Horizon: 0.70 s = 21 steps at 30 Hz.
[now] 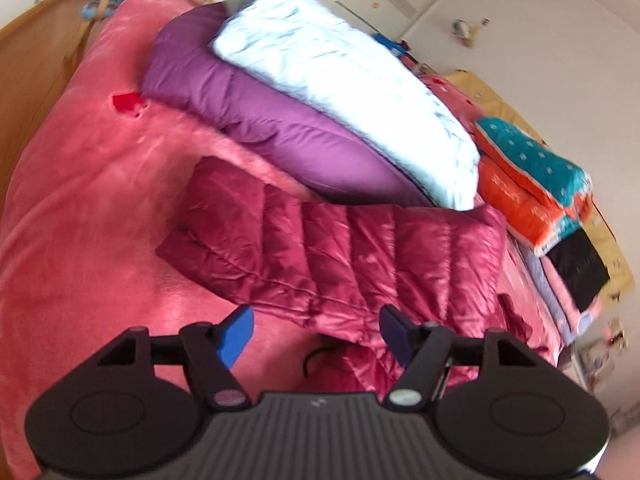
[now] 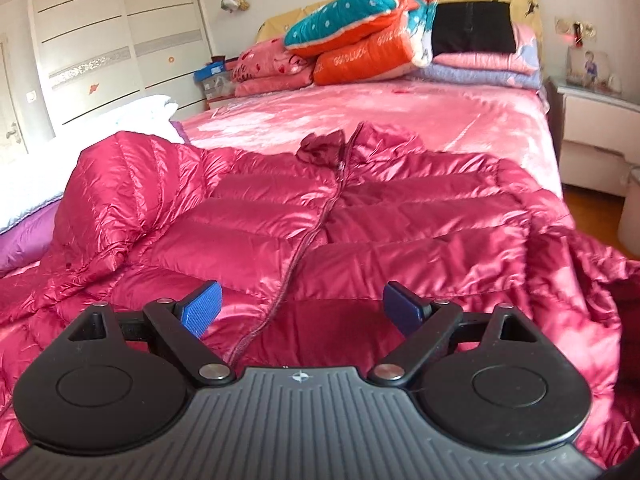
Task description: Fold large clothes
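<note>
Jacket (image 2: 360,216) spread on bed (image 2: 360,112), zipped. Left tongs (image 1: 316,334) held wide, empty, above sleeve (image 1: 320,248). Right tongs (image 2: 302,308) wide, empty, over hem.

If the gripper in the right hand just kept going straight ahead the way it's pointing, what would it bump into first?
Most likely the red puffer jacket. The right gripper stands open, angled down over the jacket's zipped front spread on the pink bed. Nothing shows between them, though depth is hard to judge.

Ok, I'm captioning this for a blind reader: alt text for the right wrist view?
A shiny crimson puffer jacket lies front up, zipped, on a pink bed, its left sleeve folded inward. The right tongs hover open over its hem. Folded quilts are stacked at the headboard.
</note>
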Tool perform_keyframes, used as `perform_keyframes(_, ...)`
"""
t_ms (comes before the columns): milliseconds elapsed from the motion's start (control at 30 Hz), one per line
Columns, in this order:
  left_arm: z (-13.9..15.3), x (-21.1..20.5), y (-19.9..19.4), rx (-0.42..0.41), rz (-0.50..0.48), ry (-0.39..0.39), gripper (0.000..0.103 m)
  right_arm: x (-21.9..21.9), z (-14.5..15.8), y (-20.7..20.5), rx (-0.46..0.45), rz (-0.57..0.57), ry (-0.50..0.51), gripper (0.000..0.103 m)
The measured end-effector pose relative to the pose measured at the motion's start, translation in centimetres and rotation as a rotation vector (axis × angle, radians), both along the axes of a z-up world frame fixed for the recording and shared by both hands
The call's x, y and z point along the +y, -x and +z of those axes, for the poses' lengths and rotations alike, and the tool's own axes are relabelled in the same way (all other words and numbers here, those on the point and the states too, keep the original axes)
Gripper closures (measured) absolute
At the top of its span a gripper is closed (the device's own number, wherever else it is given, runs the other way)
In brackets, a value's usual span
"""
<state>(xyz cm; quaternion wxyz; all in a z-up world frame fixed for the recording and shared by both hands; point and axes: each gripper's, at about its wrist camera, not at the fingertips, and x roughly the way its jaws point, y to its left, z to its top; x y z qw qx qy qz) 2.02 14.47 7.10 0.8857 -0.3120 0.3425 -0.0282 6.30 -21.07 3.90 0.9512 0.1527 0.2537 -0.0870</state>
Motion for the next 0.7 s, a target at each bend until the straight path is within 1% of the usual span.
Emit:
perform_keyframes(233, -1.9, 1.2, -1.5, 0.025, 0.043, 0.077, 0.033, 0.7, -0.6, -1.7, 0.026, 0.042, -0.019, 0.000)
perform_keyframes(467, -3.0, 1.8, -3.0, 0.032, 0.083, 0.119, 0.029, 1.0, -1.0, -2.7, 0.048, 0.066, -0.032, 0.000)
perform_keyframes(533, -3.1, 1.7, -3.6, 0.031, 0.082, 0.111, 0.029, 1.0, -1.1, -2.9, 0.055, 0.068, -0.039, 0.000)
perform_keyframes(600, -3.1, 1.5, -4.1, 0.033, 0.072, 0.086, 0.029, 1.1, -1.2, -3.2, 0.060, 0.070, -0.040, 0.000)
perform_keyframes(667, -3.0, 1.3, -4.7, 0.040, 0.058, 0.057, 0.038, 1.0, -1.2, -3.2, 0.062, 0.075, -0.040, 0.000)
perform_keyframes(700, -3.0, 1.2, -4.9, 0.047, 0.048, 0.038, 0.053, 1.0, -1.3, -3.2, 0.064, 0.077, -0.040, 0.000)
